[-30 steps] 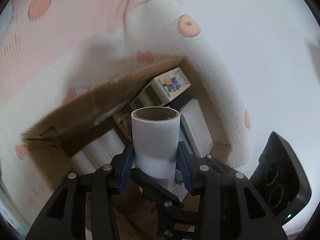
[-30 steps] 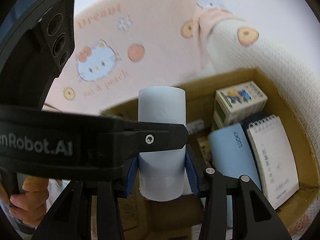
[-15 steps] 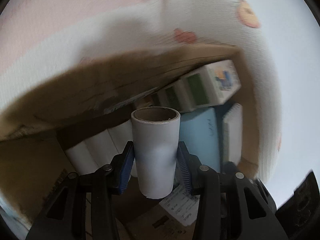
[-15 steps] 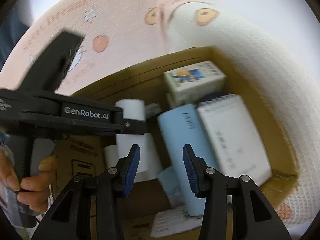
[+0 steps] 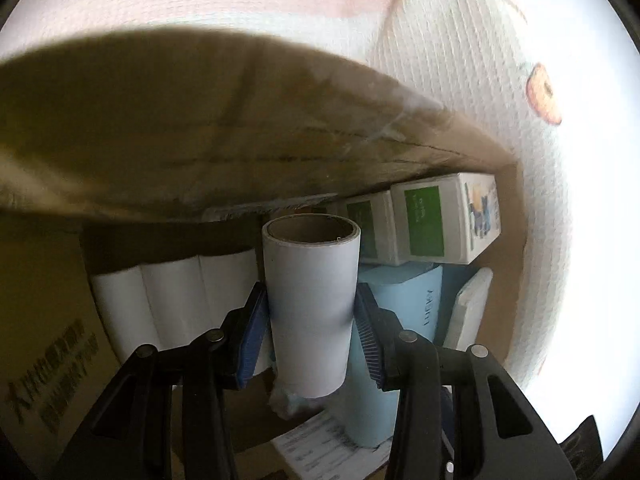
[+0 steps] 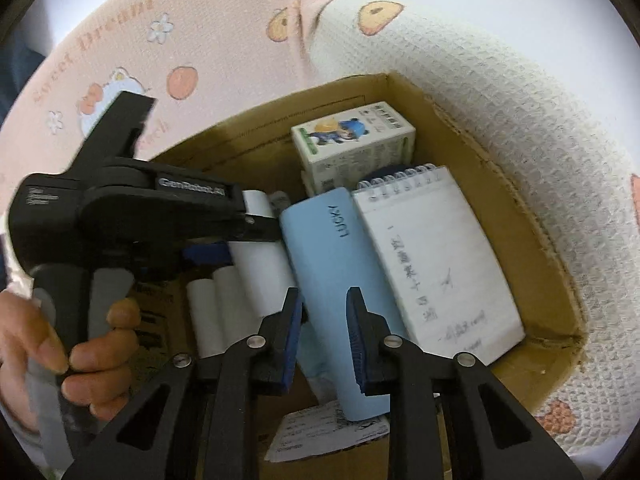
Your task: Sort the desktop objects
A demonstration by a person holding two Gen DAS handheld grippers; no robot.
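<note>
The left hand-held gripper [image 5: 312, 326] is clamping a white paper roll [image 5: 311, 304] by its lower half, its blue pads pressing either side; in the left wrist view the roll is standing at centre frame, cardboard core end pointing away from the camera. It is hanging inside the cardboard box [image 5: 224, 128], whose brown wall is filling the upper left and middle of that frame. At lower left, a row of white rolls [image 5: 172, 300] is lying side by side on the box floor, just beside the held one. To the right of centre a pale blue "LUCKY" case [image 5: 408, 320] is lying, with green-and-white cartons [image 5: 436, 220] behind it toward the upper right.

In the right wrist view, the person's left hand [image 6: 60, 344] is gripping the left tool's handle at lower left, the white rolls [image 6: 240, 300] sitting left of centre. The right hand-held gripper [image 6: 323, 344] is hovering at bottom centre, its jaws standing apart and holding nothing, above the blue case [image 6: 332, 264]. Right of that a spiral notepad [image 6: 432, 256] is lying flat, and a printed blanket [image 6: 500, 92] is surrounding the box.

The step in hand appears to be placing the roll with its fellows. The next move likely calls for lowering it beside the row, then releasing without disturbing the neighbours.
</note>
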